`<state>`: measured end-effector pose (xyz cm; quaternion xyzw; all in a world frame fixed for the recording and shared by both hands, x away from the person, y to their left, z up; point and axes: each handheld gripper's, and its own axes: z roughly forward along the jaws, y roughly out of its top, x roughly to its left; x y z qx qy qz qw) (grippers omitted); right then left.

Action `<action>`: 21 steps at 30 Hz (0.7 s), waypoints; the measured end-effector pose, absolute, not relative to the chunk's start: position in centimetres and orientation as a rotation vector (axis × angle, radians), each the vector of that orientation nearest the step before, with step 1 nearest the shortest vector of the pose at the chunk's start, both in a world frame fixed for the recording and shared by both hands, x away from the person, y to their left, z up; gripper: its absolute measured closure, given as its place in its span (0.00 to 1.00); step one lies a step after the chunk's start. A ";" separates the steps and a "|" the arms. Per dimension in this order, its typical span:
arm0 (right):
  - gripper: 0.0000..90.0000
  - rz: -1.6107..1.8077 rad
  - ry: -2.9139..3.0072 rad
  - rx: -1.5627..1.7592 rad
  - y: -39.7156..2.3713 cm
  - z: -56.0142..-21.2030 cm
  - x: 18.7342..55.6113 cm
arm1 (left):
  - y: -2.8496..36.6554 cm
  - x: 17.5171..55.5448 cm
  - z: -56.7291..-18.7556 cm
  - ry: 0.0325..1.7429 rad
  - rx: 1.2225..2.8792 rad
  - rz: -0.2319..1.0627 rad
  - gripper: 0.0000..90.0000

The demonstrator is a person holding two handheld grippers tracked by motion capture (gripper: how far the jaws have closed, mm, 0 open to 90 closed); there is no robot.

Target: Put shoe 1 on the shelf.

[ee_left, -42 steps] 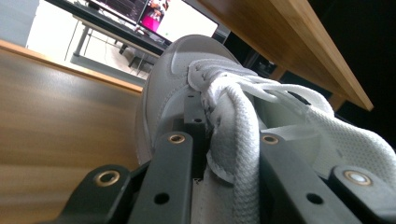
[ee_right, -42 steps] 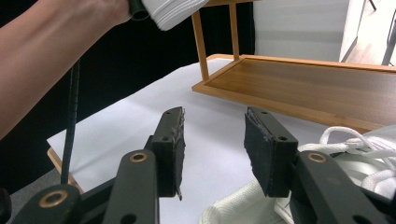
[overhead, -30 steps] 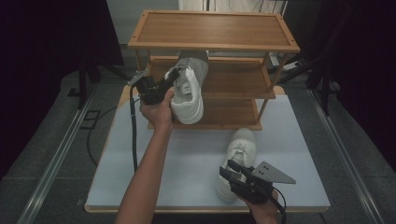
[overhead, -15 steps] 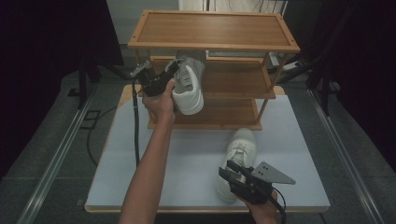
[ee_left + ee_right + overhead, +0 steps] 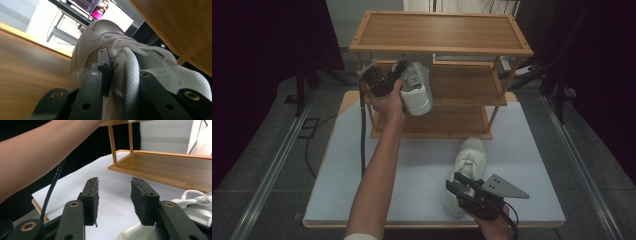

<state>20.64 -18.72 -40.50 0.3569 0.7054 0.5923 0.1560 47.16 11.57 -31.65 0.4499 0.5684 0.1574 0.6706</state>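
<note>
A three-tier wooden shoe rack stands at the back of the white table. My left gripper is shut on the collar of a white sneaker, held tilted at the left end of the middle shelf. In the left gripper view the jaws pinch the sneaker by its padded opening, toe pointing in over the shelf board. A second white sneaker lies on the table before the rack. My right gripper hovers open at its heel, nothing between the jaws.
The bottom shelf lies just beyond the right gripper. The left forearm and its black cable cross the table's left half. Dark floor with metal rails surrounds the table.
The left gripper has carried its sneaker up and farther in toward the middle shelf. The right gripper and the sneaker on the table have stayed put.
</note>
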 end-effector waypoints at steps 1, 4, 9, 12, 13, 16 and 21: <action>0.64 1.698 2.019 1.020 -18.7 -40.5 20.6 | 11.5 47.4 -31.6 1.283 1.020 0.357 0.91; 0.64 1.698 2.021 1.019 -18.7 -40.5 20.6 | 11.4 47.9 -31.4 1.281 1.028 0.350 0.90; 0.64 1.694 2.031 1.015 -18.5 -40.6 20.6 | 11.2 48.7 -31.4 1.303 0.964 0.331 0.90; 0.64 1.690 2.040 1.013 -18.3 -40.7 20.6 | 11.7 48.9 -31.8 1.312 1.024 0.336 0.89; 0.64 1.689 2.043 1.012 -18.2 -40.8 20.6 | 11.7 48.9 -31.8 1.314 1.017 0.330 0.88; 0.64 1.686 2.054 1.010 -18.0 -40.9 20.5 | 11.6 49.2 -31.8 1.316 1.029 0.312 0.86; 0.63 1.682 2.062 1.000 -17.7 -41.0 20.4 | 11.2 50.2 -31.7 1.306 1.109 0.272 0.78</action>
